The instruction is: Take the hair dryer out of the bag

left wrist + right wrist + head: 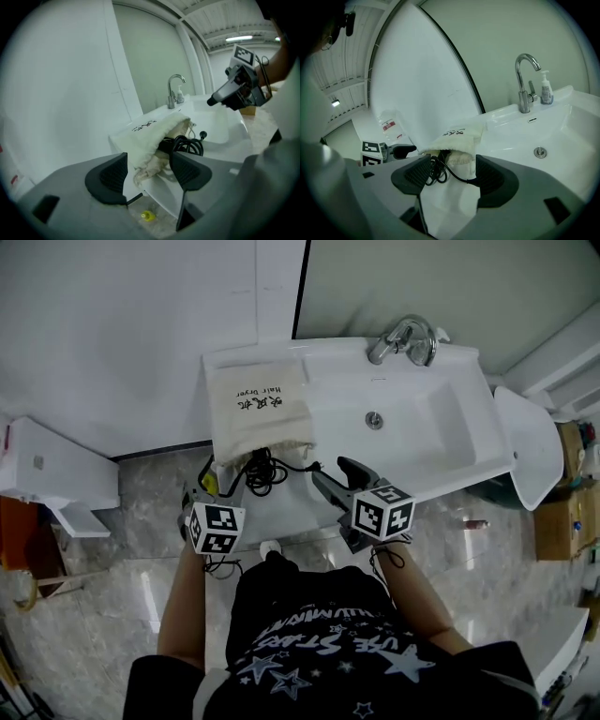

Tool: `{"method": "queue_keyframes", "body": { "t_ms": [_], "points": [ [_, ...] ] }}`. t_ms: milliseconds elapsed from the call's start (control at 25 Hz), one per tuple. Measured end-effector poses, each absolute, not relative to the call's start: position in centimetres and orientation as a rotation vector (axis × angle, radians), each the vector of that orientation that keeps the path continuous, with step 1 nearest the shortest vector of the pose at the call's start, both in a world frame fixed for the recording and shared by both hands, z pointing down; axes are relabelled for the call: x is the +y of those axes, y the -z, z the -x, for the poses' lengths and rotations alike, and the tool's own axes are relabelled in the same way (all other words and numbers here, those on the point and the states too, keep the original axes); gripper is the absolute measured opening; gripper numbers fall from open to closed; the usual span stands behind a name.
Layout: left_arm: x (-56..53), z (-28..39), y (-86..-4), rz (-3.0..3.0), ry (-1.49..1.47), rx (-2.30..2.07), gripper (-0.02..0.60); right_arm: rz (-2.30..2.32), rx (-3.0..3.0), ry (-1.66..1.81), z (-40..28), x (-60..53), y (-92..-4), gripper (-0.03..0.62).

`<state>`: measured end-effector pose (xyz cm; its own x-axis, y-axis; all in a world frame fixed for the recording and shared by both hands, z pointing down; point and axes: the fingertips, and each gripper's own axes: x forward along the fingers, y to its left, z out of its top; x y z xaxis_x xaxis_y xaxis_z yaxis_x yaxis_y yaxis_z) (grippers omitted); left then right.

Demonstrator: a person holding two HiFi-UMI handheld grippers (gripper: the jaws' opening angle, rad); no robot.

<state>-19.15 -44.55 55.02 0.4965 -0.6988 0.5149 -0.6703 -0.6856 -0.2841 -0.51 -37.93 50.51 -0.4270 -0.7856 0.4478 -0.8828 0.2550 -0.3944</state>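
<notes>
A cream drawstring bag (258, 407) with printed lettering lies on the left ledge of the white sink (427, 442), its mouth toward me. A coiled black cord (265, 471) spills from the mouth; the hair dryer itself is hidden inside. My left gripper (210, 472) is open just short of the bag's mouth, left of the cord. My right gripper (343, 468) is open to the right of the cord, over the sink's front rim. In the left gripper view the bag (152, 133) and cord (186, 144) lie beyond the open jaws. In the right gripper view the cord (436, 171) hangs ahead between the open jaws.
A chrome faucet (405, 337) and a soap bottle (546, 89) stand at the back of the sink, with the drain (374, 419) in the basin. A white box (47, 470) stands at left, cardboard boxes (561, 514) at right. A small yellow object (147, 215) lies on the floor.
</notes>
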Motion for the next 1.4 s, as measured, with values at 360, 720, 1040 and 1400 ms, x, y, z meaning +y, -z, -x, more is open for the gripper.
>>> {"method": "queue_keyframes", "body": {
  "t_ms": [360,720,1040,1400],
  "points": [
    [-47.9,18.4,-55.5,2.533,1.023,1.069,0.120,-1.384,-2.359,-0.990,6.9,-39.8,-52.3,0.249],
    [-49.3,18.0,-53.4,2.801,0.906,1.043,0.057,-1.347,-2.171,-1.118,9.8,-45.8,-55.1,0.199],
    [-49.8,18.0,-53.3,2.871,0.849,1.056,0.057,-1.296,-2.034,-1.156,11.7,-49.9,-58.9,0.253],
    [-50.2,18.8,-53.2,2.936,0.803,1.073,0.057,-1.165,-1.844,-1.001,12.9,-51.1,-62.1,0.239]
  ]
}}
